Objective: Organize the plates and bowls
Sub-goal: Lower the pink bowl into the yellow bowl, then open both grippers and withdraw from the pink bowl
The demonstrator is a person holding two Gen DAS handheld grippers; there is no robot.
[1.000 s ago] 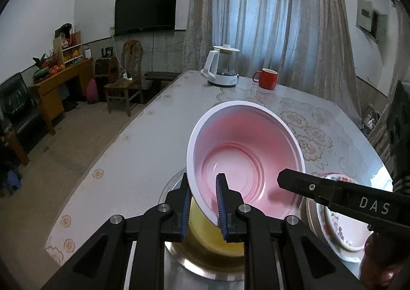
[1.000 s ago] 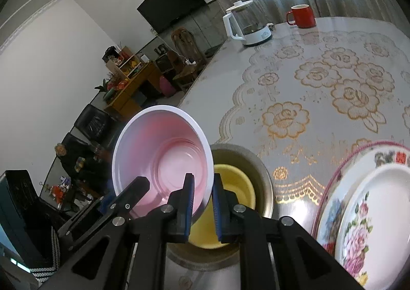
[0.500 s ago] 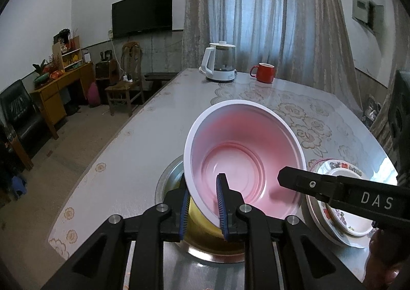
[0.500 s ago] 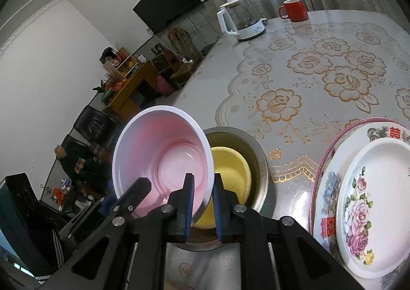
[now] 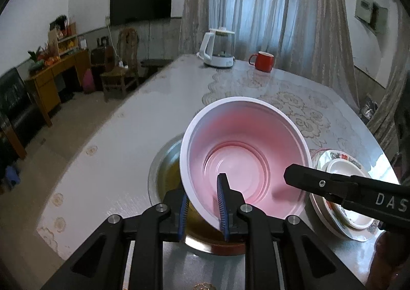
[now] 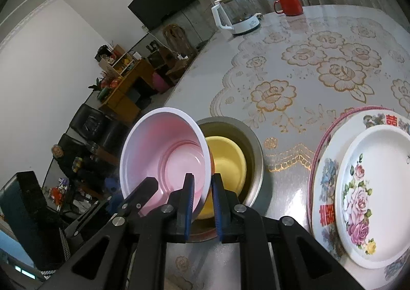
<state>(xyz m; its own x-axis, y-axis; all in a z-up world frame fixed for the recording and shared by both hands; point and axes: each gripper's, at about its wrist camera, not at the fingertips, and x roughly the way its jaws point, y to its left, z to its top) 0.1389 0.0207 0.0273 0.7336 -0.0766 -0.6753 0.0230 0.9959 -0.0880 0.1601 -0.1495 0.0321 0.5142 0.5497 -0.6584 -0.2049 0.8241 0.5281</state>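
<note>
A pink bowl [image 5: 246,151] with a white rim is held tilted in the air by both grippers. My left gripper [image 5: 203,206] is shut on its near rim. My right gripper [image 6: 202,191] is shut on its right rim; the bowl also shows in the right wrist view [image 6: 164,151]. Below it a yellow bowl [image 6: 228,162] sits inside a steel bowl [image 6: 253,146] on the table. The steel bowl's rim [image 5: 156,172] shows in the left wrist view. To the right lies a stack of flowered plates [image 6: 358,187], also visible in the left wrist view [image 5: 340,169].
A white kettle [image 5: 217,48] and a red mug [image 5: 264,60] stand at the far end of the table. The table's left edge [image 5: 84,151] drops to the floor. A chair [image 5: 120,69] and a wooden desk [image 5: 56,72] stand beyond it.
Both grippers have lifted the pink bowl higher and drawn it back from the nested bowls. The plates and the far table now show more fully.
</note>
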